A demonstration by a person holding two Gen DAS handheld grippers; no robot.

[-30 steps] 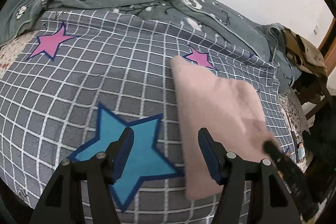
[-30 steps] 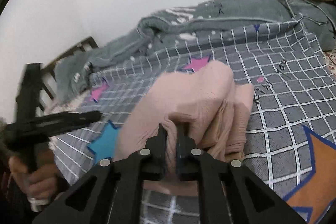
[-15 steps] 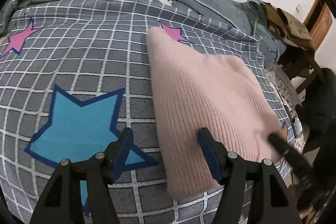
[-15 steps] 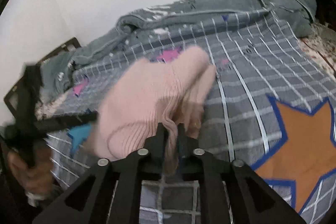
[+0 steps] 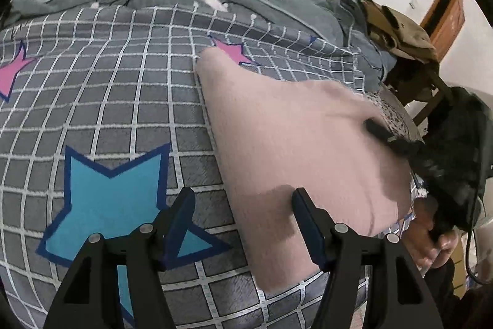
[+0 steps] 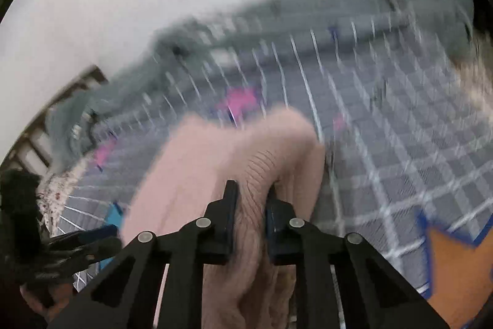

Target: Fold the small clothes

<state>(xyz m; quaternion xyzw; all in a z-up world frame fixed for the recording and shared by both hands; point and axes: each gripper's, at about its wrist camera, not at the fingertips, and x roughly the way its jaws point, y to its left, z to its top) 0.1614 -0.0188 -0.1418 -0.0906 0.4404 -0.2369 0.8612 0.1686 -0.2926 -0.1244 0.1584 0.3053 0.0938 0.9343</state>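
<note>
Right gripper (image 6: 250, 199) pinches pink knit (image 6: 215, 162); left gripper (image 5: 242, 215) spread, empty.

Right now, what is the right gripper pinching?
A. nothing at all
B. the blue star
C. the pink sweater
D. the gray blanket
C: in the right wrist view, the right gripper has a bunched ridge of the pink sweater between its two fingers, lifted off the checked bedspread.
</note>
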